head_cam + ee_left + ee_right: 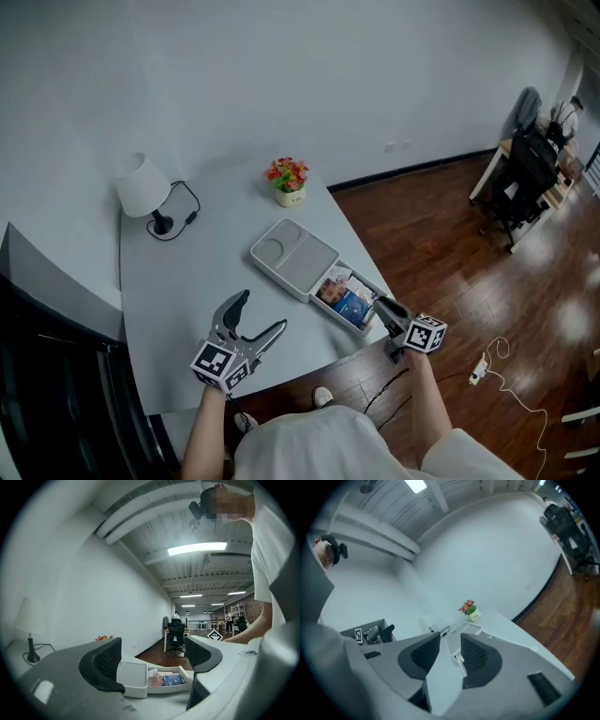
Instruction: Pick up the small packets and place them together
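Cool even light, ceiling strip lamp (pixel 197 549) glaring, fisheye vignetting, soft blur

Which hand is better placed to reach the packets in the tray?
Probably right: the right tongs, open, are just beside the packets in the tray; the left tongs, also open, are farther away over the table.

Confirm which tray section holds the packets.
The open end section beside the right gripper, holding the blue packet. The grey section with the round recess is bare.

Prob. open-plan office: desks (pixel 514 150) w/ office chair (pixel 177 632), ceiling strip lights (pixel 197 549), wood floor (pixel 441 234).
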`<state>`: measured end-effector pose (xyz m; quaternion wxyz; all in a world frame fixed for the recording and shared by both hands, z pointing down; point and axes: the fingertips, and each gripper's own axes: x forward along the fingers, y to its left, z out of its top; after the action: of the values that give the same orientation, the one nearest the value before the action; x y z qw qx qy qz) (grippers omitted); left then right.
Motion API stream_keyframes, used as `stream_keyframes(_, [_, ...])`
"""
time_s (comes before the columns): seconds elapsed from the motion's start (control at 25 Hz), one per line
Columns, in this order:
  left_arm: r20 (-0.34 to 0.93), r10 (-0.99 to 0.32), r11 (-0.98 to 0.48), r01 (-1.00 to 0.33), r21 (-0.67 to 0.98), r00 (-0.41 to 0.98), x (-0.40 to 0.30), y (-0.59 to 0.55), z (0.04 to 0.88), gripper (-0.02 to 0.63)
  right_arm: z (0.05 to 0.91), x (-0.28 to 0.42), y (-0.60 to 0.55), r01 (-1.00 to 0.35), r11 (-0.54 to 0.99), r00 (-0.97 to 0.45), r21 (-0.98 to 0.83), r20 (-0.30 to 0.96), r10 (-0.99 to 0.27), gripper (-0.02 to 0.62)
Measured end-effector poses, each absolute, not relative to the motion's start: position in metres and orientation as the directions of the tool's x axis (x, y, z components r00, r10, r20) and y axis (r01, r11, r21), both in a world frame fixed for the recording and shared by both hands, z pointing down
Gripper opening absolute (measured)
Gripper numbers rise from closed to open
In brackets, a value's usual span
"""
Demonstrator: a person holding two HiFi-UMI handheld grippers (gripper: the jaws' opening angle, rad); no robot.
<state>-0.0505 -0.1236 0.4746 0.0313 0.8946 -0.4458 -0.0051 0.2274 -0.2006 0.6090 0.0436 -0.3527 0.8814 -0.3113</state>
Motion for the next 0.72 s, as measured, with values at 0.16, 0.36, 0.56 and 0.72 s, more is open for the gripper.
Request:
stream_keyframes(0.16, [0.018,-0.81,-0.585,-0.809,0.053,0.586,-0.063,-0.117,0.473,0.423,0.579,0.201,-0.196,-0.606,0.639,-0.766,-0.473,0.132,-0.629,0.153])
stream_keyframes(0.36, [0.014,-0.841,-0.54,-0.84,0.06,0.541,-0.079,-0.108,0.473,0.423,0.546,0.166,-0.184,-0.64,0.714,-0.763,-0.284,0.127,-0.634,0.168])
stream_keyframes(0.56, [0.004,-0.879,-0.476,-0.879,0.024,0.476,-0.095,-0.098,0.472,0.423,0.518,0.128,-0.17,-0.671,0.732,-0.741,-0.115,0.092,-0.665,0.311])
stream_keyframes(0.72, [-0.018,-0.918,-0.396,-0.918,0.012,0.396,-0.107,-0.09,0.469,0.423,0.497,0.108,-0.157,-0.718,0.694,-0.696,-0.053,0.03,-0.717,0.311])
